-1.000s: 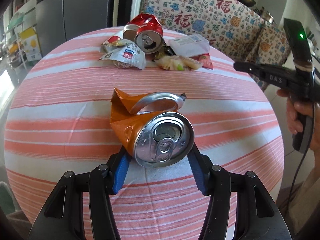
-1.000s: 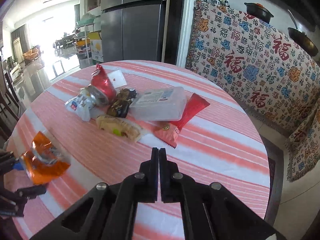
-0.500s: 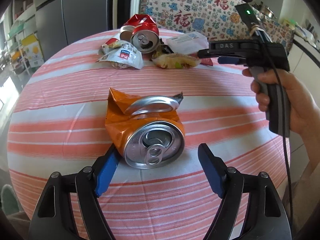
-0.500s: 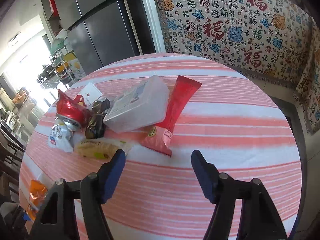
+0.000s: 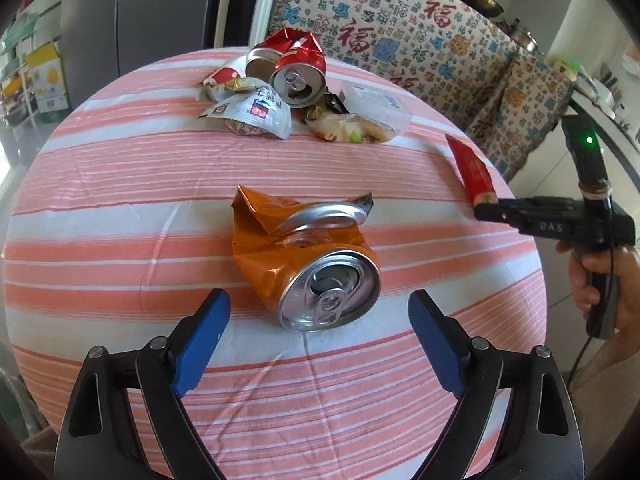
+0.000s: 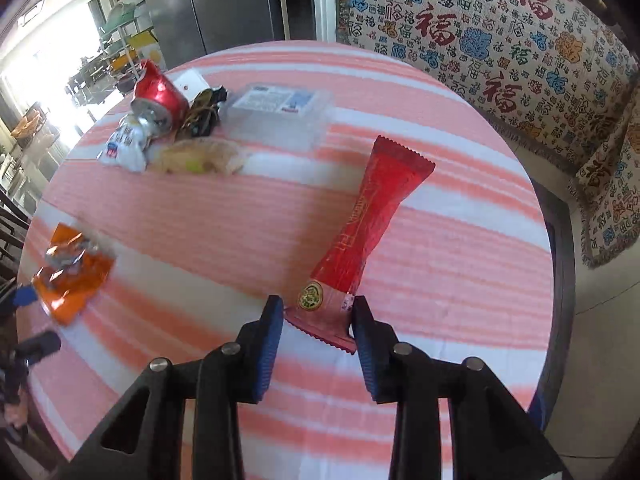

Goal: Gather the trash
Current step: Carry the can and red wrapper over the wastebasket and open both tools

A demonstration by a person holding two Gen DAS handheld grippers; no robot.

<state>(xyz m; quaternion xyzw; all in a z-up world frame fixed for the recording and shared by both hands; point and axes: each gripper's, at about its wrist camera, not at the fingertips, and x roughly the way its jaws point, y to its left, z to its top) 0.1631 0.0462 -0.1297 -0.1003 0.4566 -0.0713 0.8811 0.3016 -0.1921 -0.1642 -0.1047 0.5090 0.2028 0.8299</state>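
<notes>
One dark wrapper (image 6: 202,114) indistinct behind red can (image 6: 160,98).

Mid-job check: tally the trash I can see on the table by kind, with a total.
Crushed cans: 2, orange can and red can
Wrappers or packets: 5, red wrapper, white packet, yellowish packet, dark wrapper, small red-white wrapper
Clear plastic box: 1
Total: 8

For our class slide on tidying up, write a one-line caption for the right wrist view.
Right gripper closing its jaws around a red wrapper on the striped table.
</notes>
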